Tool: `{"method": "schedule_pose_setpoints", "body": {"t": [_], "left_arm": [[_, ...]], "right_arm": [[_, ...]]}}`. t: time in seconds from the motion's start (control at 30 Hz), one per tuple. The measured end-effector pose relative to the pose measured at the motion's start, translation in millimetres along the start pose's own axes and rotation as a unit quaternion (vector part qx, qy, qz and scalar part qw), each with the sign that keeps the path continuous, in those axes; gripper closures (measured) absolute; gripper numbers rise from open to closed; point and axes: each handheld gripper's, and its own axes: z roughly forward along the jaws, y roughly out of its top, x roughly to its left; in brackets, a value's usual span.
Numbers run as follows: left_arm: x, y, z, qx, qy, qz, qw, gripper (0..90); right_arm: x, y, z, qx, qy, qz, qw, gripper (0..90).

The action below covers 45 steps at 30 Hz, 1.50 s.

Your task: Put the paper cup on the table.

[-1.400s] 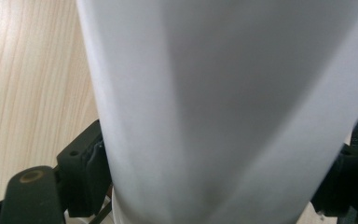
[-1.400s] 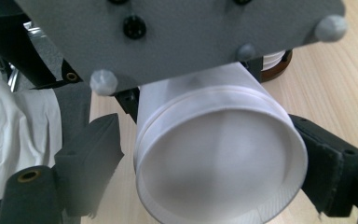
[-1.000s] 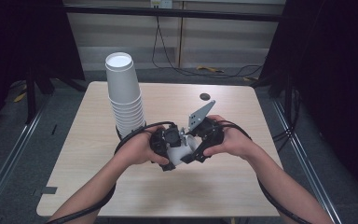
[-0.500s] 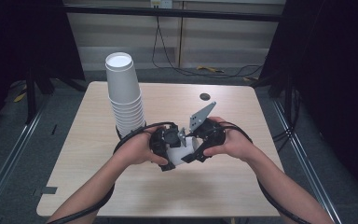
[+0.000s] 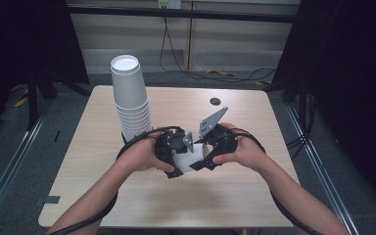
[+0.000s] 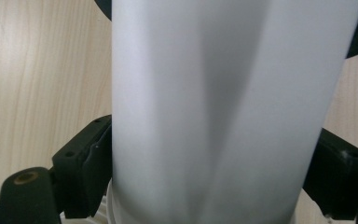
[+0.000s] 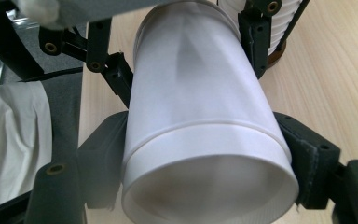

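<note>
Both grippers meet at the centre of the high view, just below the middle of the wooden table [image 5: 103, 196]. The left gripper [image 5: 172, 149] and the right gripper [image 5: 214, 147] face each other, each held in one hand, with a white paper cup [image 5: 187, 159] lying on its side between them.

In the left gripper view, the cup [image 6: 223, 107] runs up the middle of the frame, and both black jaws press against its walls at lower left and lower right: the left gripper pinches the cup.

In the right gripper view, the cup [image 7: 205, 140] lies at the centre of the frame with one closed end toward the camera. The right gripper's jaws bear on that end at lower left and lower right, so the right gripper also pinches the cup. The left gripper's jaws grip the far end of the cup at the top of this frame.

A stack of white cups [image 5: 129, 98] stands upright in the upper left part of the high view, near the left gripper; whether they touch cannot be told. A small dark disc [image 5: 215, 101] lies on the table at upper centre, well apart from the grippers
</note>
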Motion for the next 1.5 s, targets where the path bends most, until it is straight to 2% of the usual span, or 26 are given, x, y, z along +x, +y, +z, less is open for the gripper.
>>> {"method": "schedule_pose_setpoints", "body": {"t": [0.07,0.3,0.47,0.53,0.6,0.67,0.97,1.1,1.17,1.23,1.3,1.5], "left_arm": [[1.1,-0.2,-1.2,-0.006,-0.003,-0.008,0.9999,13.6],[1.4,-0.4,-3.5,-0.004,-0.002,0.000,1.0000,13.8],[1.0,-0.3,-6.2,-0.019,0.008,0.002,0.9998,12.6],[1.8,-0.4,-8.6,-0.026,0.006,0.002,0.9996,11.8],[3.0,-1.3,-12.1,-0.038,0.000,-0.008,0.9992,11.7],[5.1,-3.3,-17.0,-0.051,0.000,-0.015,0.9986,15.7],[9.1,-12.8,-19.8,-0.063,0.008,-0.045,0.9970,15.9],[11.2,-16.4,-21.2,-0.080,0.005,-0.065,0.9947,16.1],[12.8,-17.6,-22.6,-0.082,0.013,-0.071,0.9940,16.0],[14.3,-19.6,-25.4,-0.095,0.017,-0.085,0.9917,16.6],[14.2,-21.3,-26.7,-0.102,0.013,-0.089,0.9907,16.2],[13.3,-27.1,-20.2,-0.087,0.010,-0.091,0.9920,16.6]], "right_arm": [[-0.2,-0.2,0.4,-0.001,-0.004,0.002,1.0000,25.6],[-2.1,-1.8,1.7,0.000,0.001,0.006,1.0000,25.5],[-3.8,-5.6,2.1,0.004,0.003,0.011,0.9999,25.6],[-3.4,-8.0,2.0,0.006,0.004,0.017,0.9998,25.6],[-3.8,-10.9,1.5,0.007,0.000,0.008,0.9999,25.6],[-4.0,-14.5,0.9,0.016,-0.007,0.006,0.9998,25.5],[-8.6,-29.1,-7.1,0.011,-0.012,0.016,0.9997,25.5],[-7.2,-36.3,-11.0,0.007,-0.013,0.021,0.9997,25.5],[-6.4,-38.4,-12.5,0.012,-0.019,0.019,0.9996,25.5],[-7.2,-41.1,-14.9,0.010,-0.021,0.021,0.9995,25.5],[-7.8,-44.1,-18.0,0.004,-0.021,0.024,0.9995,25.4],[-10.4,-52.4,-26.6,0.000,-0.029,0.029,0.9992,25.3]]}}
